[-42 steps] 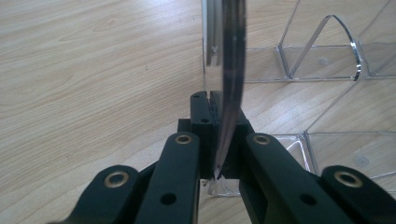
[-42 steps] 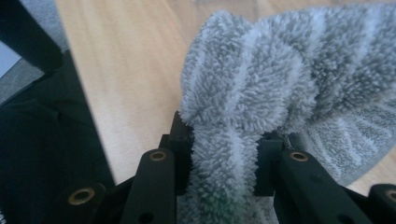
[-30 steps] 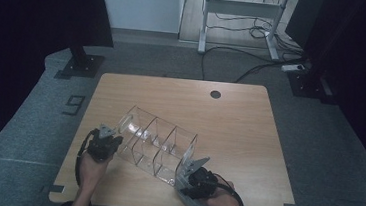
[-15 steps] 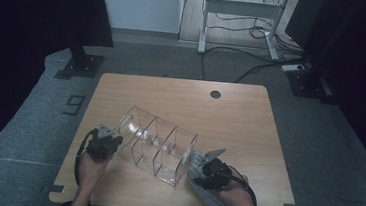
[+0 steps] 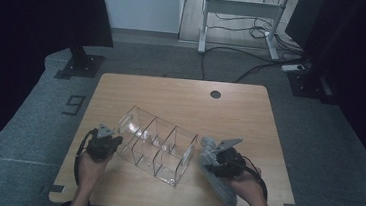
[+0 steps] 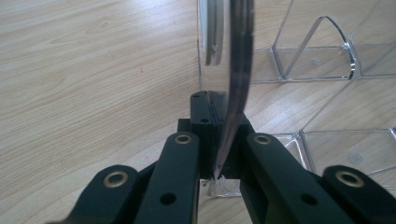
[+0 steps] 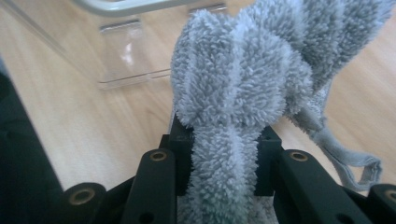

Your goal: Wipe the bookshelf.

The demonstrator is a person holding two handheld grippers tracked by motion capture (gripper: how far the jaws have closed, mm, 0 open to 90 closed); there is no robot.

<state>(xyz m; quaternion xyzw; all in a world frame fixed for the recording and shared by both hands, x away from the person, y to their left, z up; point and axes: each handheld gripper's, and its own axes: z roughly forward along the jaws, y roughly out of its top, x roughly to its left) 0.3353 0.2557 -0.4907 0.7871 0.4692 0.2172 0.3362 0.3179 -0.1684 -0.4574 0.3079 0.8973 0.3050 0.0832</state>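
The clear acrylic organizer lies tipped on its side near the front edge of the wooden table, slanting from the front-left area toward the middle, its dividers and open compartments facing up and toward the right front corner. The left gripper is clenched on the organizer's thin end wall, the plastic edge pinched between its black jaws, which pins the piece against the tabletop. The right gripper is clamped on a bunched grey microfibre cloth, with the cloth's tail draped back toward the front edge, and it hovers just beside the organizer's open right end, not touching it as far as the high view tells. The step in hand looks like wiping the organizer, so the cloth wad should go into the nearest compartment with the fluffy bulge leading (the hanging loop at its corner could snag on a divider). Press lightly, since the walls are thin and the left grip holds only one edge; a hard sideways push would likely pivot the organizer around that pinch. Stroke along each divider toward the held end, so the push is taken up by the left grip.
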